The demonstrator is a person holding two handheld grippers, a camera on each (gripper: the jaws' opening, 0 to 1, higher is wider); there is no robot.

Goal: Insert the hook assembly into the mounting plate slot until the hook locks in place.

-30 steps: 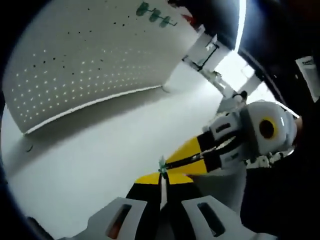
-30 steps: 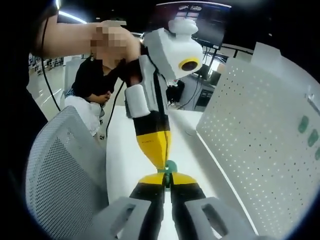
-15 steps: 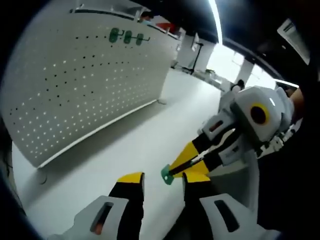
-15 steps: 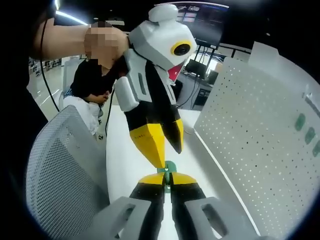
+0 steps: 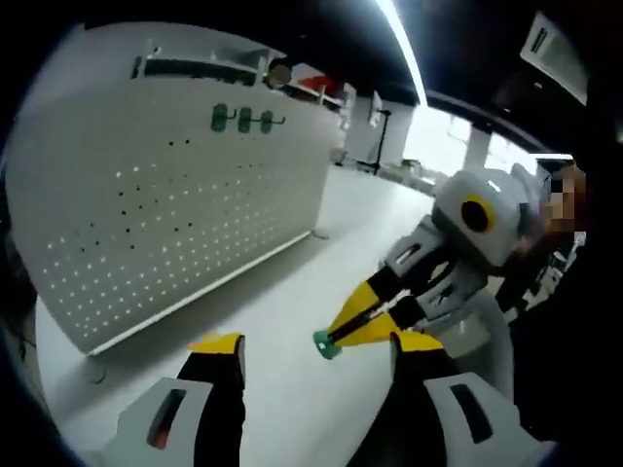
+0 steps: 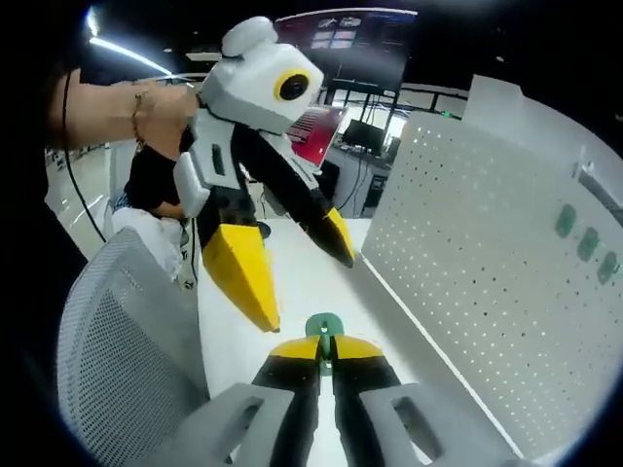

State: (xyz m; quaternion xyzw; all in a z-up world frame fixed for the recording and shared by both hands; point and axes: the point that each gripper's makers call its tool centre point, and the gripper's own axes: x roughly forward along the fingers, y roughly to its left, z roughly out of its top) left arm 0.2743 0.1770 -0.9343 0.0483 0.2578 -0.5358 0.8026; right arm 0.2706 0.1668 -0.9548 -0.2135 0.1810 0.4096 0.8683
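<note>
The right gripper [image 6: 323, 352] is pinching the green hook [image 6: 322, 328]; the left gripper [image 5: 316, 342] is hanging spread wide beside the pegboard [image 5: 165, 224].

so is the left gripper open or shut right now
Open. In the left gripper view the left gripper has its yellow-tipped fingers spread wide apart with nothing between them; the green hook sits in the right gripper.

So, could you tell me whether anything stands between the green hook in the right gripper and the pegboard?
Nothing visible does. The right gripper is shut on the green hook, the pegboard stands to its right across bare white table, and the open left gripper is off to the other side.
</note>
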